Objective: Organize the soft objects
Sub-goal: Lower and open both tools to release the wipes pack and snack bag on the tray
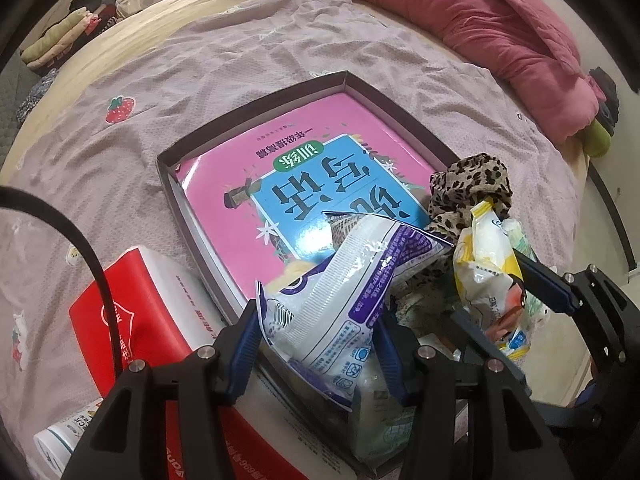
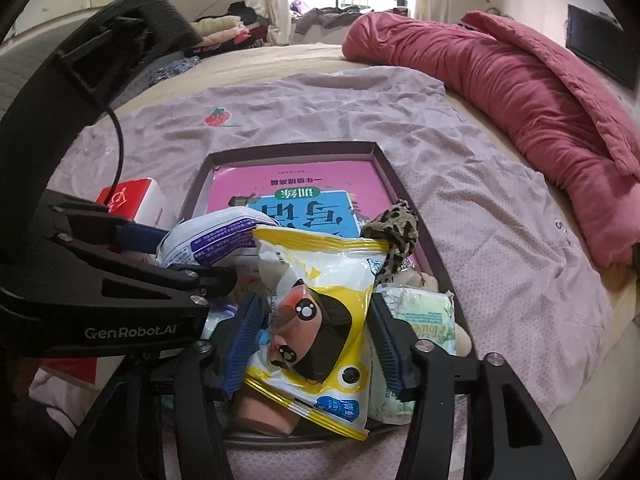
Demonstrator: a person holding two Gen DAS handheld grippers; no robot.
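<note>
- Between the blue pads of the left claw (image 1: 316, 344) sits a white-and-purple packet (image 1: 344, 292), both pads pressing its sides (it rises tilted above the tray).
- Just right of that claw, the right claw (image 2: 314, 344) brackets a yellow-and-white snack bag (image 2: 320, 320); whether its pads press the bag or stand just off it I cannot tell.
- Beyond both claws lies the shallow dark-rimmed tray (image 1: 256, 108) on the bed's lilac sheet (image 1: 200, 80), a pink book (image 1: 288, 152) flat inside.
- Ahead and right of the left claw, a leopard-print cloth (image 1: 472, 184) sits at the tray's edge.
- Left of the left claw stands a red-and-white box (image 1: 132, 308).
</note>
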